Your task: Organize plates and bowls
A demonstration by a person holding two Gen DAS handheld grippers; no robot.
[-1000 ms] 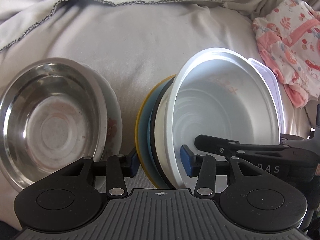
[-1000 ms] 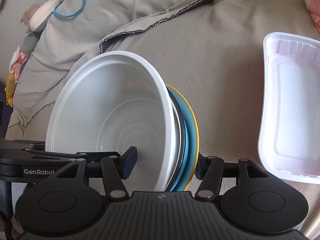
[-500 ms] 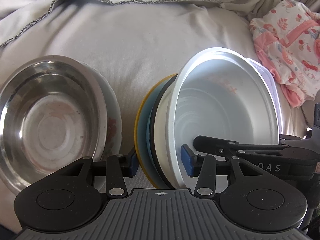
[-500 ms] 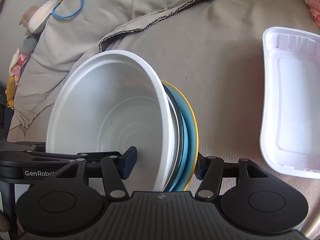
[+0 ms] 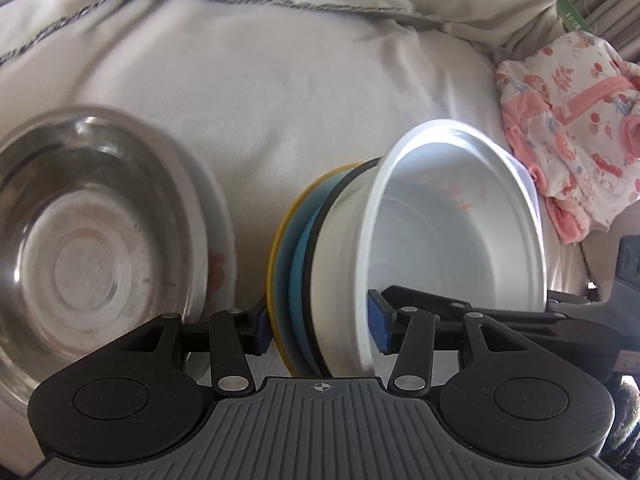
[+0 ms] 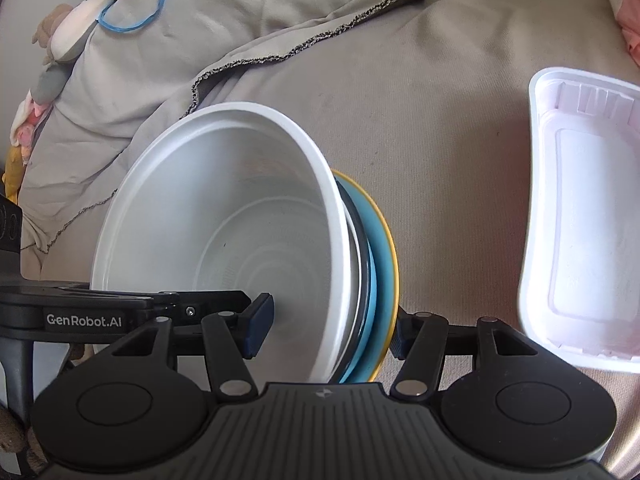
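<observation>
A stack stands on edge on the grey bed cover: a deep white bowl (image 5: 448, 232), a black-rimmed dish (image 5: 314, 248), a blue plate (image 5: 298, 268) and a yellow plate (image 5: 276, 264). My left gripper (image 5: 320, 328) straddles the stack's lower edge. Its jaws are opening, and both pads stand just off the yellow plate and the bowl's inside. From the other side my right gripper (image 6: 328, 332) is shut on the same stack: one pad inside the white bowl (image 6: 208, 208), the other behind the yellow plate (image 6: 394, 264).
A steel bowl (image 5: 80, 248) sits in a floral plate (image 5: 220, 240) to the left of the stack. A white plastic tray (image 6: 580, 232) lies on the cover at the right. Pink patterned clothing (image 5: 568, 148) and a soft toy (image 6: 68, 40) lie farther off.
The left gripper's pads have spread apart, away from the stack's two faces, and its view has tilted a little. The right gripper and the stack have kept still.
</observation>
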